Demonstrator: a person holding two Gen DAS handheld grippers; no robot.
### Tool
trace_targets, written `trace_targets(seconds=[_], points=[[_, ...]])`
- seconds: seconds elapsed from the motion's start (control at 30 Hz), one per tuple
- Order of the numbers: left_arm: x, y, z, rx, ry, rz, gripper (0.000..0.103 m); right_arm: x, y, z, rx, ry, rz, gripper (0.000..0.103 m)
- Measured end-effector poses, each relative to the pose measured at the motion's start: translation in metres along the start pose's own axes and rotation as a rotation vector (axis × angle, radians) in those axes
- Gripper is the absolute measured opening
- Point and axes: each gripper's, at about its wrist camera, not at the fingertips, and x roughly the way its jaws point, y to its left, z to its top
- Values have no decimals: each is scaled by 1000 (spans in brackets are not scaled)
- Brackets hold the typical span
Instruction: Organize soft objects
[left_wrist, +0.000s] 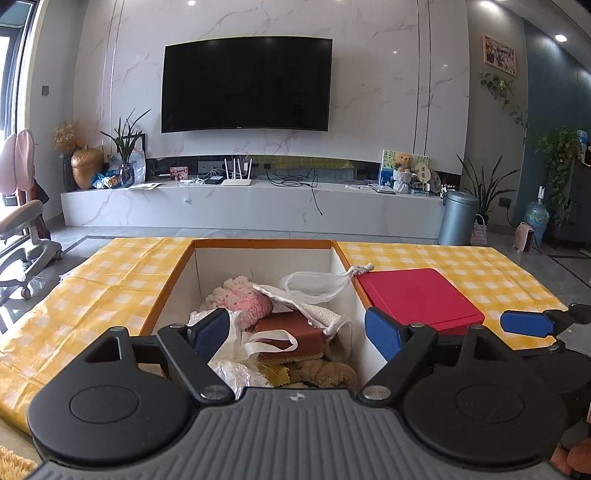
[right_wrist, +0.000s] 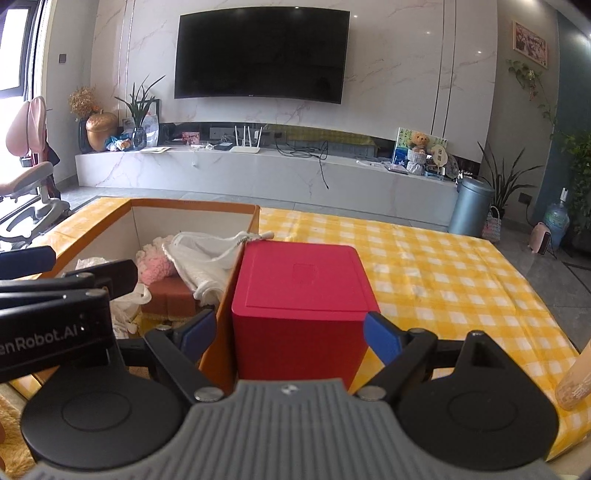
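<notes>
Left wrist view: left gripper (left_wrist: 297, 332) spread wide, empty, poised over the orange box (left_wrist: 168, 284). Soft items lie directly ahead between its fingers: plastic bag (left_wrist: 236, 354), pink knit (left_wrist: 245, 301), white mesh bag (left_wrist: 317, 286). Right gripper (right_wrist: 290, 334) likewise parted, straddling the red box (right_wrist: 301, 288), no contact evident. Recommend lowering squarely, pinching one bunched fold only.

Left gripper (left_wrist: 297, 332) hiding the orange box (left_wrist: 168, 284) near wall, beige bottle (right_wrist: 572, 384) cut off at right edge
</notes>
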Motion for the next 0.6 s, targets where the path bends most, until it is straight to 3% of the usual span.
trace_targets(seconds=[0.6], points=[[-1,-5,-7,27,31,30,97,7,-1,-7,-5,38,-9,85]])
